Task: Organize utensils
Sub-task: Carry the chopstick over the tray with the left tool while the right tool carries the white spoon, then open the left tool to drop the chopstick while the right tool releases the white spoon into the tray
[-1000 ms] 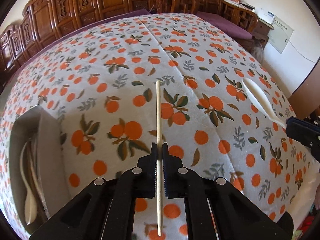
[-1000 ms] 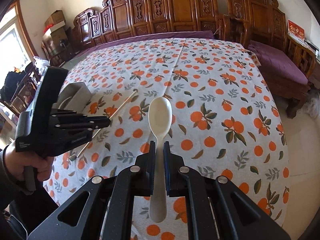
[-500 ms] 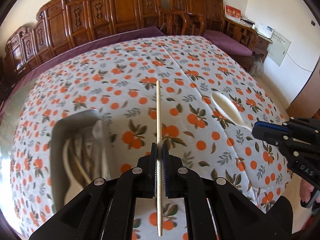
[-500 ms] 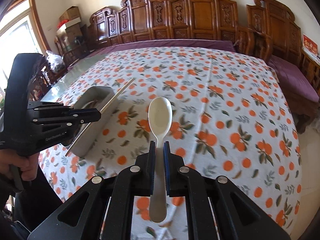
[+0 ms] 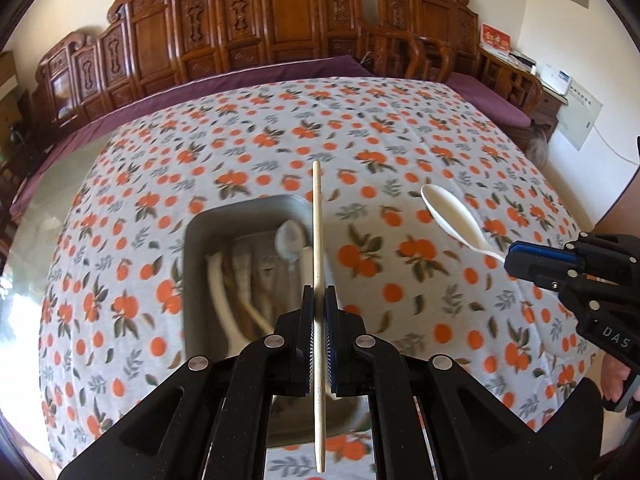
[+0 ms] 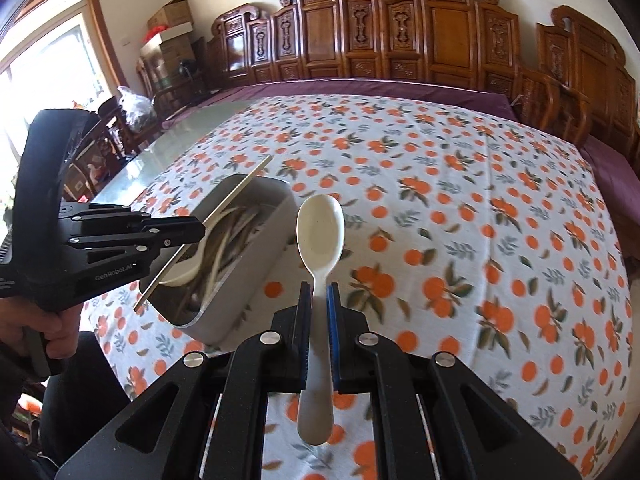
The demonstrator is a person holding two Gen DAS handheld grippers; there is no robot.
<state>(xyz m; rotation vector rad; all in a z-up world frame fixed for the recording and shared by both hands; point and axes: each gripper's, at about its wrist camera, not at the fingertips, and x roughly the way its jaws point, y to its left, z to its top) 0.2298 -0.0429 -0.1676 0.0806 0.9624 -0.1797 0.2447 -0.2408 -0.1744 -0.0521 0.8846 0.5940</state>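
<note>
Chopstick (image 5: 318, 240), a single pale wooden one, is clamped between the jaws of the left gripper (image 5: 319, 308) and held above the grey utensil tray (image 5: 192, 280), which rests on the orange-print tablecloth (image 5: 400, 152) and contains spoons and chopsticks. Right gripper (image 6: 319, 300) is clenched on the handle of a white spoon (image 6: 320, 228), held beside the tray, bowl pointing forward.

Left gripper (image 5: 319, 300) and right gripper (image 6: 319, 296), both clamped, level, side by side
</note>
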